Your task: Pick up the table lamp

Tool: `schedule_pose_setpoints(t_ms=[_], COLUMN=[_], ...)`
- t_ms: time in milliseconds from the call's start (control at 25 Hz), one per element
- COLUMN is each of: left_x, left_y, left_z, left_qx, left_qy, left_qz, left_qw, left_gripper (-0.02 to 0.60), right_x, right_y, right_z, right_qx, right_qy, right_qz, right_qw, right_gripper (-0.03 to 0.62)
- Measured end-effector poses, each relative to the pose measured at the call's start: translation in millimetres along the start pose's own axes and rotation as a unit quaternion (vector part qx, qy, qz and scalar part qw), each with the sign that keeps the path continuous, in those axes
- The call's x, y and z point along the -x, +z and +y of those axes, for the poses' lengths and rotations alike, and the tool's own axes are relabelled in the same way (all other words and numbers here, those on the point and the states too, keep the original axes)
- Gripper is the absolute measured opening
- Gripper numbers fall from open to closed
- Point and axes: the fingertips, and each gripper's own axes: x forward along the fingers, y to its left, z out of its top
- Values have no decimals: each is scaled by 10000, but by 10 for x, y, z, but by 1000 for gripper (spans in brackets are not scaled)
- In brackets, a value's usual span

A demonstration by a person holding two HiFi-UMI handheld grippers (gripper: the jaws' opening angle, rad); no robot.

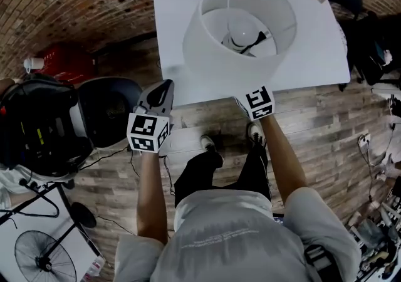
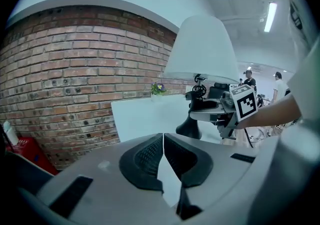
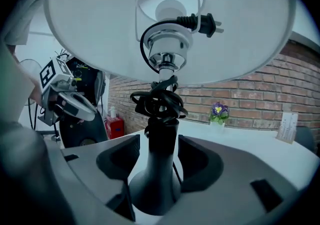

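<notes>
Presently: table lamp (image 1: 241, 20) upright on the table (image 1: 169, 36). Right gripper (image 3: 159, 156): jaws spread around the black stem (image 3: 161, 134), not yet clamped. Left gripper (image 2: 163, 156): pressed together, empty, off the table's near corner. Likely risk: the broad shade (image 1: 213, 55) tips the lamp if the grip on the stem slips.

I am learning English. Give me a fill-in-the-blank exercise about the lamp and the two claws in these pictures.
Under the lamp is a white ___.
The lamp's black ___ is between the jaws of the right claw.
The left claw is shut and holds ___.
The wall is built of ___.
Missing words: table, stem, nothing, brick.
</notes>
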Motion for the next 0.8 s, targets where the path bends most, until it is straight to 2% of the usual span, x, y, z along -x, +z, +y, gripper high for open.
schedule_pose_setpoints(t_ms=[440,560,600,800], left_x=[-70,-49,-39,8], left_y=[-38,-22,-7,123], left_z=[138,167,165,143], left_qx=[-141,-165,-173,-282], left_qy=[-147,-178,-187,-190], left_qz=[11,13,7,27], left_qw=[9998,9997,9997,9994], left_gripper=[15,15,15,15], right_x=[-238,-265,-263,-262], right_y=[216,296,309,307], right_z=[-11,-30,-40,-60], right_qx=[24,-36,-64,-232], right_qy=[-308,-377,-388,-246], right_qz=[-329,-456,-481,-470], right_qw=[9990,9982,9981,9983], right_gripper=[201,147,127,124])
